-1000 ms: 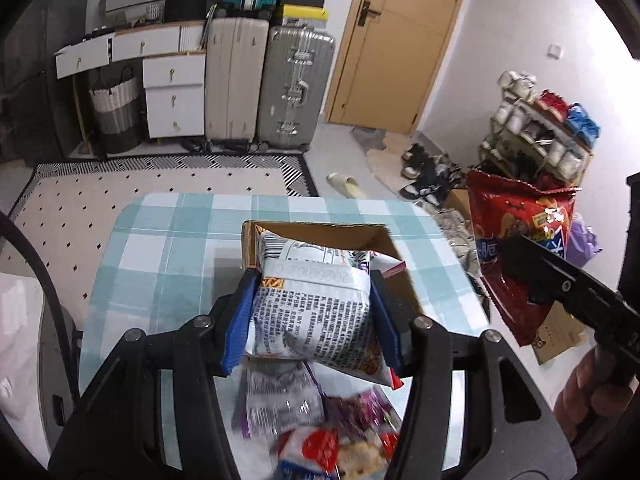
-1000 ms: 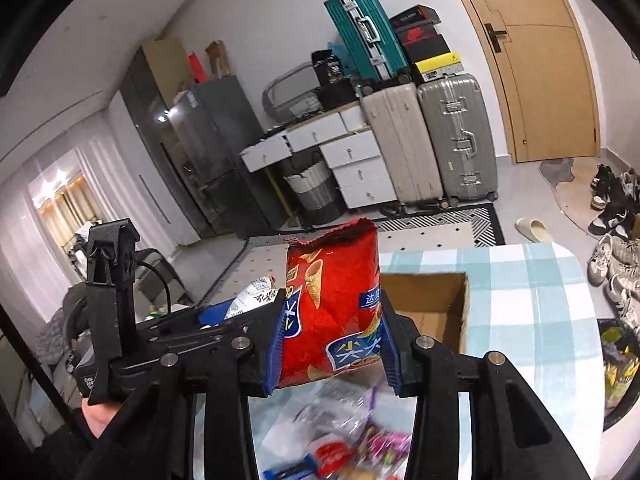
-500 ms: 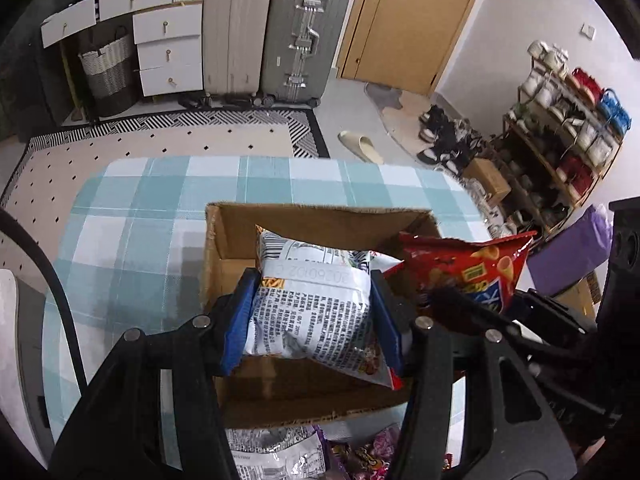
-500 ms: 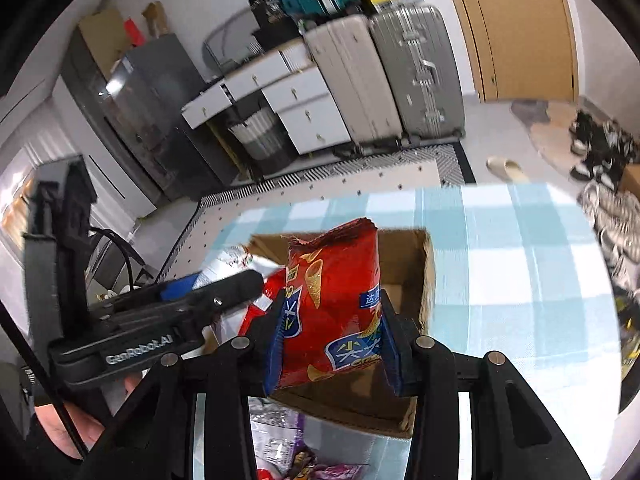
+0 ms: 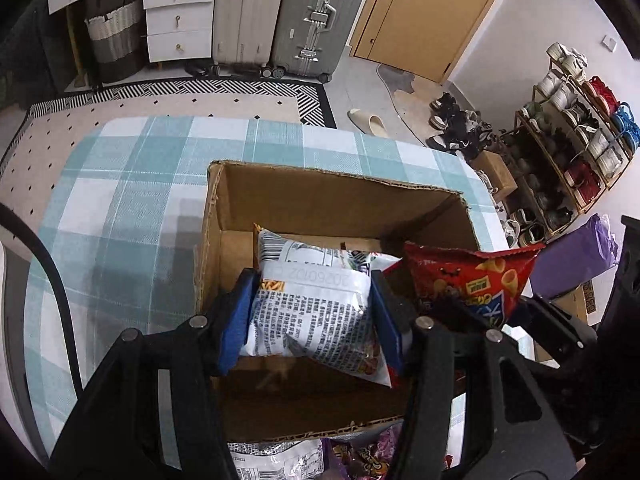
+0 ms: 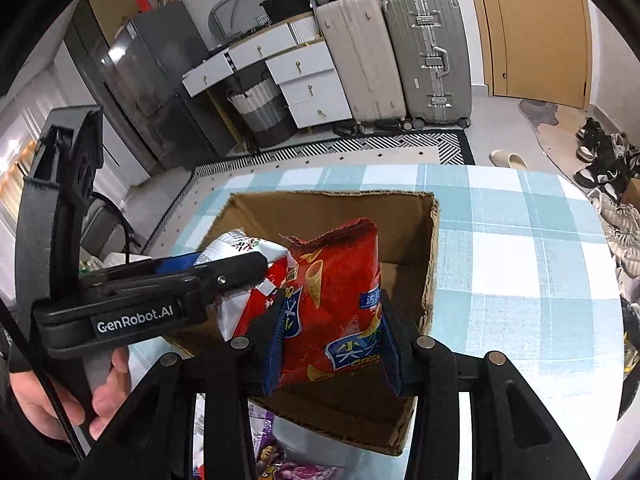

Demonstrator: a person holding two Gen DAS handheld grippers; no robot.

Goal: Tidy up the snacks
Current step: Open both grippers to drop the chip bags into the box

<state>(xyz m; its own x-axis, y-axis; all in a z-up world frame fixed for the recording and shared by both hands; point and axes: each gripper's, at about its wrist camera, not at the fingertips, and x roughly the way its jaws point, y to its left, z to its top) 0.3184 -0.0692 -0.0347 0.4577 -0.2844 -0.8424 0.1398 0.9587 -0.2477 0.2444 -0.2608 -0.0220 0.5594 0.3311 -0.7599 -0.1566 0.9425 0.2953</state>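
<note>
An open cardboard box (image 5: 320, 196) (image 6: 430, 264) stands on the checked blue-and-white tablecloth. My left gripper (image 5: 312, 312) is shut on a white snack bag with black print (image 5: 316, 304) and holds it over the box's opening. My right gripper (image 6: 332, 340) is shut on a red snack bag with cone pictures (image 6: 336, 296) and holds it over the box beside the white bag (image 6: 244, 248). The red bag also shows in the left wrist view (image 5: 476, 280), right of the white bag. The left gripper's body crosses the right wrist view (image 6: 224, 272).
Loose snack packets (image 5: 280, 460) (image 6: 276, 464) lie on the tablecloth (image 5: 120, 208) in front of the box. Suitcases (image 6: 424, 56), white drawers (image 6: 308, 80) and a door stand behind the table. A shoe rack (image 5: 576, 128) stands on the right.
Both grippers have moved forward and down with their bags, from above the loose snacks to over the open box. The two bags are now side by side.
</note>
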